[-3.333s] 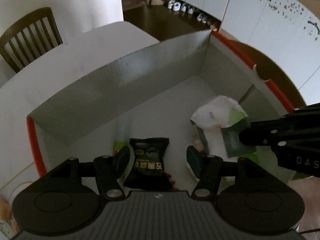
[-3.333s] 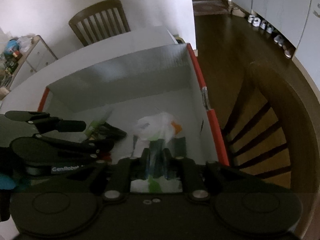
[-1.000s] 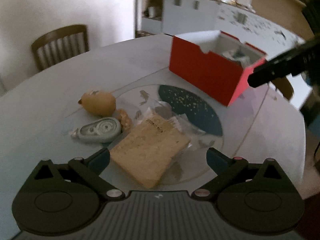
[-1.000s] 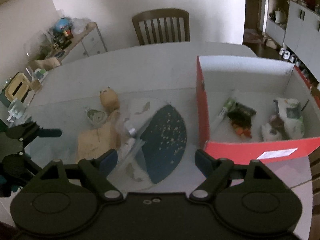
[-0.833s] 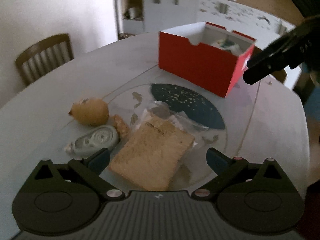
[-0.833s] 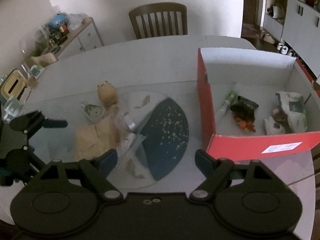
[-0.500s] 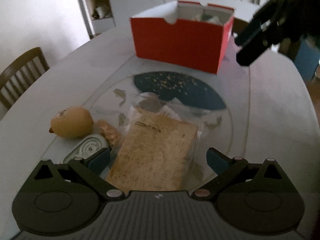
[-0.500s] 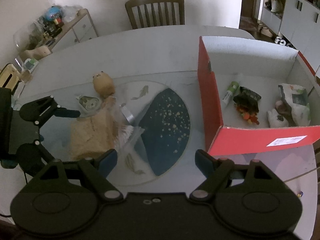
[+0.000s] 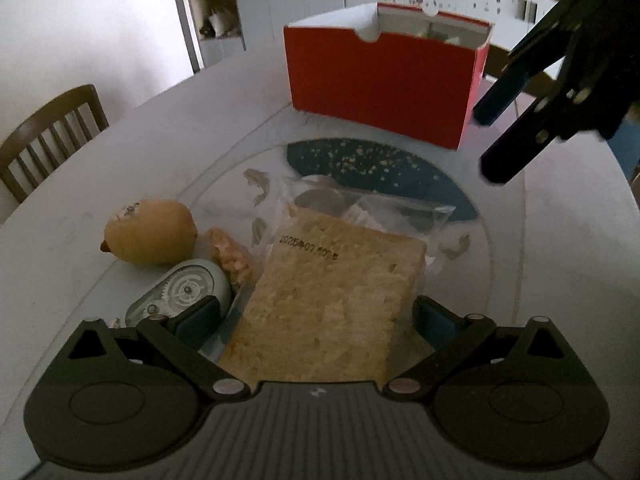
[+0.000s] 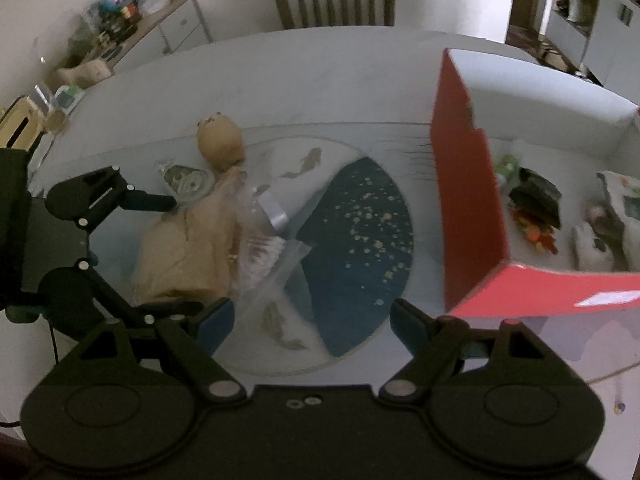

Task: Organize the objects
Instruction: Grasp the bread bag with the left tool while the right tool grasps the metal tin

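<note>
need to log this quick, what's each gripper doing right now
left gripper: open, jaws just narrowing around the bagged bread slice, not gripping yet.
right gripper: open, empty, above the table.

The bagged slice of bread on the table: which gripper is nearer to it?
Left. The left gripper straddles the bagged bread with open jaws; the right gripper hovers over the table mat beside it.

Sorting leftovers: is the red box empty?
No. The red box already holds several small packets and a green-capped tube on its floor.
</note>
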Demonstrator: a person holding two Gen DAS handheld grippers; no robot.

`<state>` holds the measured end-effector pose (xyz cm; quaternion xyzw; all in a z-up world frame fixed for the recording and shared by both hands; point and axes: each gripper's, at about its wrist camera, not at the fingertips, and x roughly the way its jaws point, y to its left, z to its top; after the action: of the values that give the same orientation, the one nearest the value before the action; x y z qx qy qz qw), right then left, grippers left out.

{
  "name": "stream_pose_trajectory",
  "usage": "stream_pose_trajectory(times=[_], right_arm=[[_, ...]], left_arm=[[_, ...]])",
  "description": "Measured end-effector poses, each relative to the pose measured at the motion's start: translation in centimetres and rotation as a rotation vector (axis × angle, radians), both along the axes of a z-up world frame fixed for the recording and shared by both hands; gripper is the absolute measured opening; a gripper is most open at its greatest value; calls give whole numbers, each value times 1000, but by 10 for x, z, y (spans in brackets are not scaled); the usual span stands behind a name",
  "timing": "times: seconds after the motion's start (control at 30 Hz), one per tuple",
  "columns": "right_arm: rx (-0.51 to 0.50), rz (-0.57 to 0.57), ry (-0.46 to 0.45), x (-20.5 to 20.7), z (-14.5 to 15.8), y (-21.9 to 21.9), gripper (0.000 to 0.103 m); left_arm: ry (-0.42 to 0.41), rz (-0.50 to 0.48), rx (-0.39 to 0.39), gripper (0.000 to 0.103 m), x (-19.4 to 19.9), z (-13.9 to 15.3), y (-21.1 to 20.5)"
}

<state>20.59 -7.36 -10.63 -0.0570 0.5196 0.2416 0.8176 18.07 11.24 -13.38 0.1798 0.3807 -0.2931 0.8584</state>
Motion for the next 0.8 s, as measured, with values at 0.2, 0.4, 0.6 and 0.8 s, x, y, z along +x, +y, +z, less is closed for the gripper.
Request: stream_pose_trajectory(times=[0.2, 0.4, 0.6, 0.8], right_arm=[[-12, 29, 14, 9, -7, 7, 85], [-28, 70, 14, 14, -12, 17, 85], [-27, 122, 21, 20, -21, 34, 85], [-45, 171, 16, 25, -32, 54, 83]], left_arm=[[1, 39, -37, 85, -5, 3, 8], [47, 134, -120, 83, -8, 12, 27], [63, 285, -208, 83, -23, 27, 55], [68, 396, -236, 83, -32, 33, 75]])
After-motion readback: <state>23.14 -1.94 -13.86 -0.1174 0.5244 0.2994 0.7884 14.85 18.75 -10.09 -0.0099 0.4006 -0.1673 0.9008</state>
